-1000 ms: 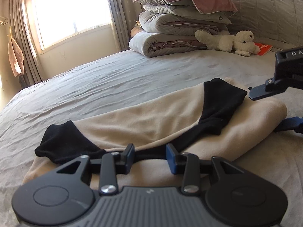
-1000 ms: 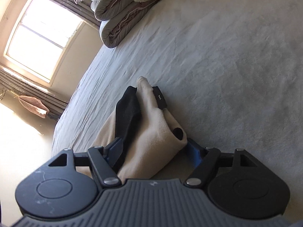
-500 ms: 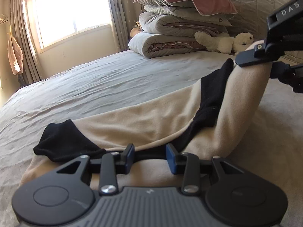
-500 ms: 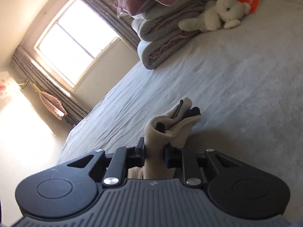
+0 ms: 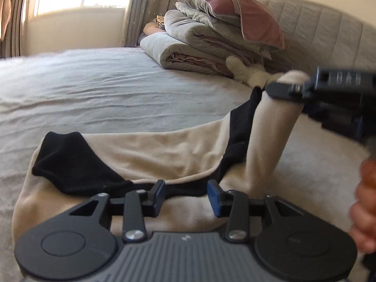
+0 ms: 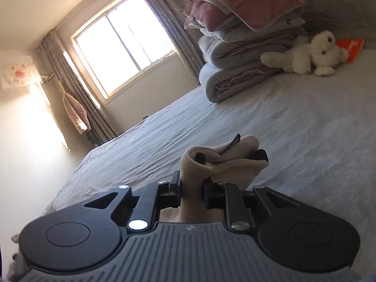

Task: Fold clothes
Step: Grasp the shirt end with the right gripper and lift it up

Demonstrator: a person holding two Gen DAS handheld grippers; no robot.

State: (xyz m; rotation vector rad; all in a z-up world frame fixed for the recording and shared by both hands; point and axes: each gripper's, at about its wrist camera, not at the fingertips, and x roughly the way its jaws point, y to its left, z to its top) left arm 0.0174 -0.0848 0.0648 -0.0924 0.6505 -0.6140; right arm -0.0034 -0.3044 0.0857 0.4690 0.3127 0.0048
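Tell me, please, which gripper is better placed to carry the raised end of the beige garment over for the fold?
Right. The right gripper is shut on the beige garment, its end lifted off the bed; the left gripper is open, holding nothing.

One beige-and-black garment (image 5: 164, 150), one bed (image 5: 94, 89), two tongs (image 5: 185, 195) (image 6: 192, 193). One plush dog (image 6: 307, 56), one pink pillow (image 6: 237, 4). Two folded quilts (image 6: 237, 54).

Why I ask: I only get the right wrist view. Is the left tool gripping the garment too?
Observer: No. The left tool is open, its jaws apart over the black band of the beige garment.
Operator: How much of it is off the bed?
Observer: Only one end, pinched in the right tool. From there it slopes down, and the rest lies flat, a black patch at the far end.
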